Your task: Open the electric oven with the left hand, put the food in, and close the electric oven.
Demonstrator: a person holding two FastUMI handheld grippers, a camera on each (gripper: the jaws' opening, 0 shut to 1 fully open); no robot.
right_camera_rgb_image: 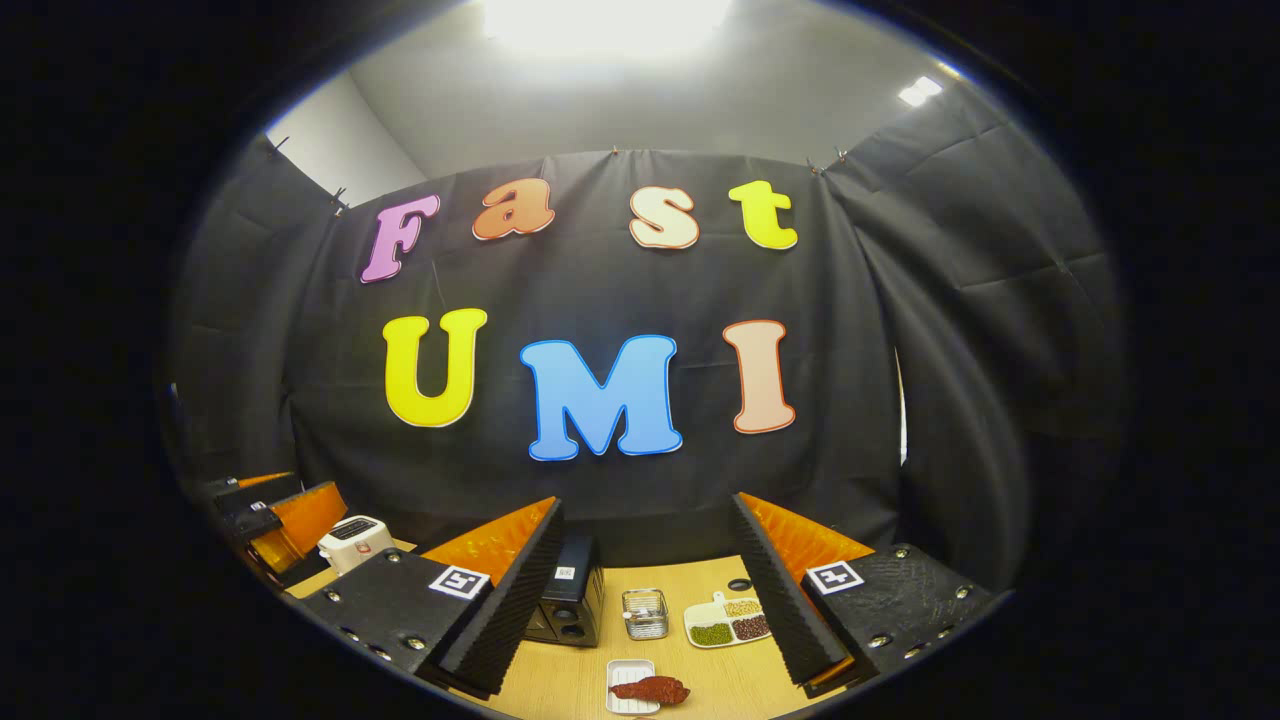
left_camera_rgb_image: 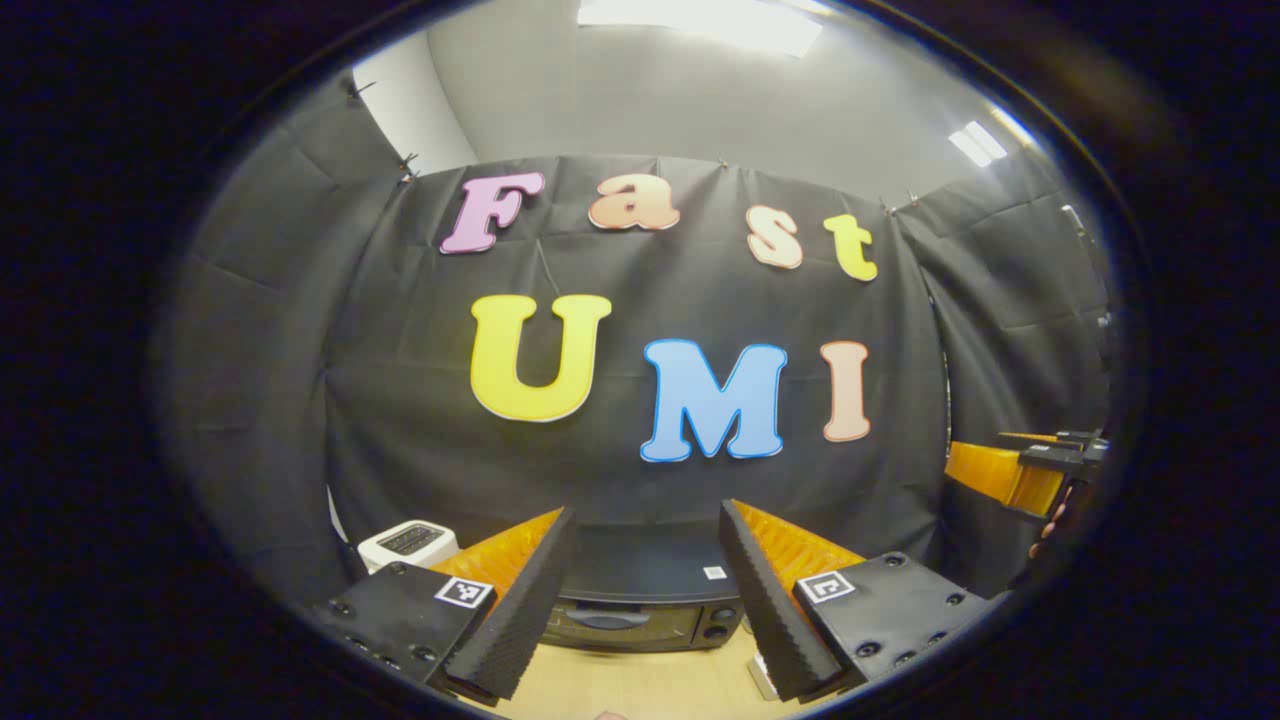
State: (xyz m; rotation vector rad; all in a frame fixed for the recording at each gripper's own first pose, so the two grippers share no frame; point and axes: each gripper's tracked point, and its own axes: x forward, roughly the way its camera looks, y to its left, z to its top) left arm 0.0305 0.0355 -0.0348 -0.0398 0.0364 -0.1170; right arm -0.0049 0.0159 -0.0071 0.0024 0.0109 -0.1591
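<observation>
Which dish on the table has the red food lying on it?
The plain white tray, nearest the right gripper. One long red piece lies on it. The board-shaped dish farther back holds three piles of beans instead.

A light wooden table carries, between the right gripper's fingers, a black electric oven, wire basket, divided dish and the food on a white tray; a white toaster sits left of its left finger.

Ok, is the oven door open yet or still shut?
Shut. In the left gripper view the oven door stands upright against its front, handle across the top, between the open fingers of the left gripper.
</observation>
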